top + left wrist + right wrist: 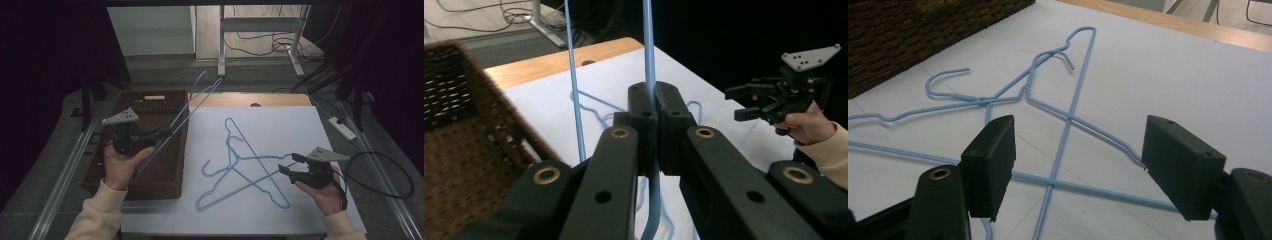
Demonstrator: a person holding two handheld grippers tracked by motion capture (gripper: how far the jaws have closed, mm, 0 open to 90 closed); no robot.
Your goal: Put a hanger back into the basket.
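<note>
While the left gripper has its jaws clamped tight on the wire of one blue hanger, the interesting bit is where that hanger sits: it's up in the air, slanting from the gripper up and away toward the far side of the table, with its lower end hanging over the wicker basket. So its long axis runs diagonally, near-left to far-right, and the basket opening is right underneath. My guess is it's headed into the basket, and it would need tipping down lengthwise to fit, since the far end pokes out past the basket's back rim.

Over on the other side, the right gripper is held with its jaws spread wide and nothing between them. It hovers just above the near-right corner of the pile of two more hangers, which lie crossed over each other flat on the white sheet. From the right gripper view, one long wire runs crosswise just past the fingertips and another runs away from them, so the jaws are pretty much lined up to drop onto a straight section. The right hand is clearly the nearer one for those.

What's in the way? Mostly the tangle itself: pull one and the other probably drags along. I can't tell whether their hooks are actually caught on each other.
</note>
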